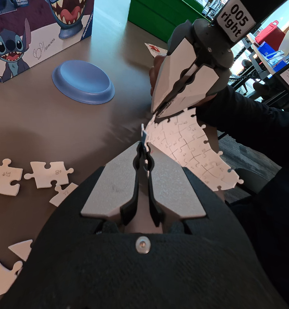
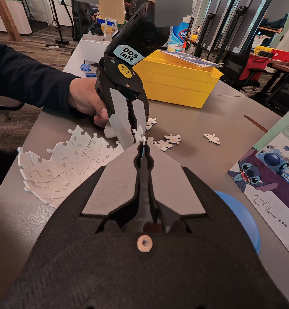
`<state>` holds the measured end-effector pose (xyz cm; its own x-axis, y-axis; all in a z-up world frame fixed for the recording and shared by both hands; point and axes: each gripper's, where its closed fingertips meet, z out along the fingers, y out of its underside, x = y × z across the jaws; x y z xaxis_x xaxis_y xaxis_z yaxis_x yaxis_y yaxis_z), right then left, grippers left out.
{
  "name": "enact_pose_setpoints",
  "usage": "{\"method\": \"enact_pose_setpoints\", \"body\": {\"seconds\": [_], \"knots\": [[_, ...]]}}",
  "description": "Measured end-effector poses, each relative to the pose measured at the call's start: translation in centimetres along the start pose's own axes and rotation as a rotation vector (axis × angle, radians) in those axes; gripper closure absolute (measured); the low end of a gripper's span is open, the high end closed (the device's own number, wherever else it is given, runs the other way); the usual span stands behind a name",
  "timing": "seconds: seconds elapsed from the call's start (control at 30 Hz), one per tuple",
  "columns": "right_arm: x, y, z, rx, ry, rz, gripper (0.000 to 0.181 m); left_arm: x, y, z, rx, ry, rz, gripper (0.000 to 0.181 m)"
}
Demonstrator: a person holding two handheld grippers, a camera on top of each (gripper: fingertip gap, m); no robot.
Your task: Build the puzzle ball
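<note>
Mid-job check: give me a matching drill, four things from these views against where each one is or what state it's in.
Things:
1. blue round plastic stand
2. curved white assembled puzzle section
3. loose white puzzle pieces
4. yellow plastic bin

States:
A. pinched at its edge by the left gripper and right gripper
B. scattered flat on the table
C. empty, beside the printed box
D. paper sheet across its top

Pairs: 1-C, 2-A, 3-B, 4-D
</note>
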<state>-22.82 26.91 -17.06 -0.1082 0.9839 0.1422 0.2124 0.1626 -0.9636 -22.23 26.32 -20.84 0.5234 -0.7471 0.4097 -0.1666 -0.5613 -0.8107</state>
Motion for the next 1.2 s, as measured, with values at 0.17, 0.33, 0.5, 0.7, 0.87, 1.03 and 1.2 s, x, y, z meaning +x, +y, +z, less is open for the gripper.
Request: {"method": "enact_pose_setpoints", "body": {"seconds": [0.17,0.33,0.5,0.7,0.87,1.03,1.2], "knots": [[0.0,0.0,0.0,0.0,0.002,-0.001,0.181,-0.2,0.3,-0.4,-0.001,-0.018,-0.02,0.178],[0.0,0.1,0.1,-0.011,0.006,-0.012,0.181,-0.3,0.5,-0.5,-0.006,-0.042,-0.011,0.176],[-0.2,0.2,0.2,-0.024,0.006,-0.033,0.181,-0.8,0.5,-0.5,-0.022,-0.111,0.048,0.176],[-0.3,0.3,0.3,-0.029,0.001,-0.039,0.181,-0.5,0.4,-0.5,-0.04,-0.111,0.048,0.16],[-0.4,0.4,0.3,-0.032,-0.001,-0.038,0.181,-0.2,-0.4,-0.8,-0.042,-0.114,0.091,0.178],[-0.4,0.4,0.3,-0.034,-0.002,-0.041,0.181,0.1,-0.2,-0.8,-0.093,-0.11,0.106,0.164],[-0.4,0.4,0.3,-0.034,-0.003,-0.041,0.181,-0.1,-0.9,-1.1,-0.129,-0.105,0.115,0.152]]}}
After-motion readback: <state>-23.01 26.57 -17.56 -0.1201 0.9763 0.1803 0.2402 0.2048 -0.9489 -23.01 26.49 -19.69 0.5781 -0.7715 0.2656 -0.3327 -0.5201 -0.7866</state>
